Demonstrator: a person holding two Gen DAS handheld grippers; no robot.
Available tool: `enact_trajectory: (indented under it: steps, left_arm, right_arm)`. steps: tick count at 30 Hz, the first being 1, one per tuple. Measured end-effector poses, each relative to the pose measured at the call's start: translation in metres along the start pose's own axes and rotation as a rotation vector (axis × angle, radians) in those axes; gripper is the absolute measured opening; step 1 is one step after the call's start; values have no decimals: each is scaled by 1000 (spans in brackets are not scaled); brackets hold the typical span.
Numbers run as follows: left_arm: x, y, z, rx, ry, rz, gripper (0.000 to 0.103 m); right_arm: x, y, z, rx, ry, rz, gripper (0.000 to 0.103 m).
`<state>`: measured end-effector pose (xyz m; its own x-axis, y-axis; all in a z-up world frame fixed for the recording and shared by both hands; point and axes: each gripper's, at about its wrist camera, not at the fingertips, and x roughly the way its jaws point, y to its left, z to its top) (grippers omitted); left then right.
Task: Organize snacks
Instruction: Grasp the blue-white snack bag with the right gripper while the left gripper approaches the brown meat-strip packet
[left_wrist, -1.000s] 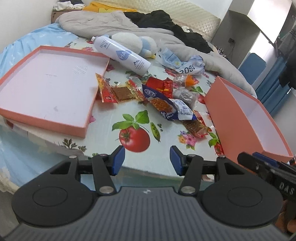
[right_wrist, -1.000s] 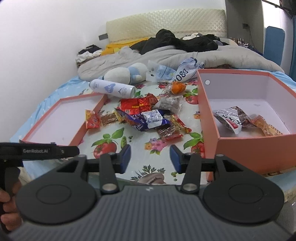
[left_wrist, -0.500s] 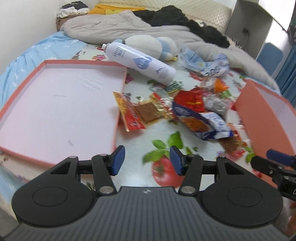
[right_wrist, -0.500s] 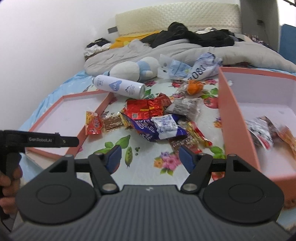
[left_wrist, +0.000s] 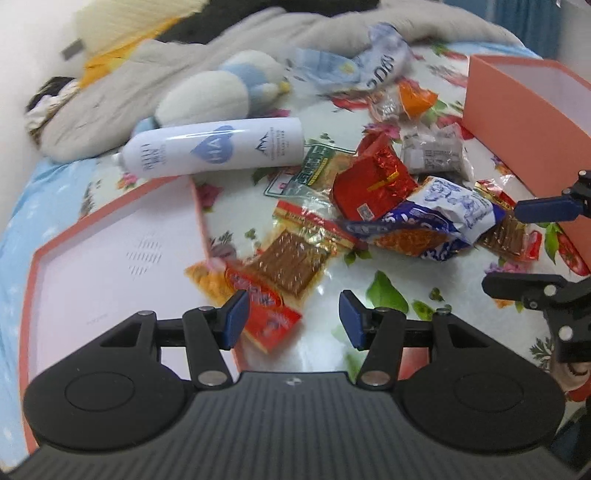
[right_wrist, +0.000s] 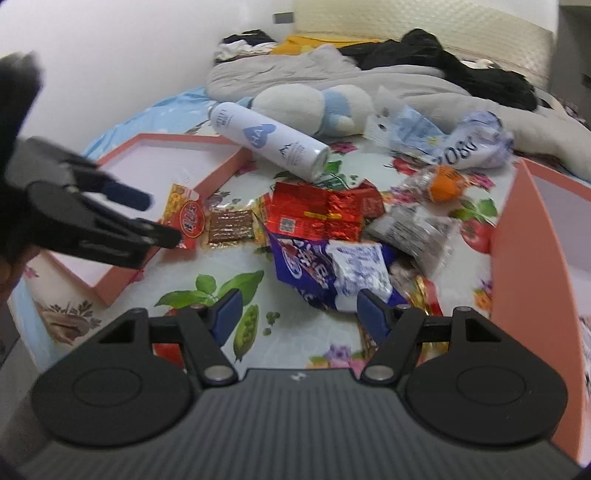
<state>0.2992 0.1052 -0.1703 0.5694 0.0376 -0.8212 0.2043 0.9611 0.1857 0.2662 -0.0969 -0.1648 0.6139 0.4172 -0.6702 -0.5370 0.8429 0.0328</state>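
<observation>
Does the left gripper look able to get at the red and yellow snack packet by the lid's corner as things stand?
Probably yes. The left gripper is open and empty, the red and yellow packet lies just ahead of its fingers with nothing on top, though it overlaps the lid's edge.

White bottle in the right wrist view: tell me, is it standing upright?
No, the white bottle lies on its side on the fruit-print cloth beside the shallow pink lid.
</observation>
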Motion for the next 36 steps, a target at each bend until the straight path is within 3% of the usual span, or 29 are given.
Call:
enact_trajectory:
  steps: [3, 6, 13, 16, 23, 29, 34, 36]
  left_arm:
    - [19, 6, 17, 87, 22, 13, 74]
    - [38, 14, 31, 137, 52, -16, 74]
    - [79, 22, 38, 196, 138, -83, 74]
    - [85, 24, 35, 221, 134, -96, 74]
    - [89, 26, 33, 236, 131, -128, 74]
    - [90, 22, 35, 255, 131, -163, 72]
    - [84, 9, 30, 283, 117, -170, 43]
    - [83, 4, 29, 280, 114, -160, 37]
  right_arm:
    - [11, -7, 5, 9, 14, -19, 70]
    - [21, -15, 9, 11, 38, -31, 70]
    - [11, -39, 20, 167, -25, 103, 70]
    - [14, -46, 26, 202, -49, 61, 70]
    - [51, -61, 26, 221, 20, -48, 70]
    - [70, -63, 18, 202, 71, -46, 70]
    - [85, -63, 7, 192, 120, 19, 68]
    - [84, -59, 7, 178, 114, 26, 63]
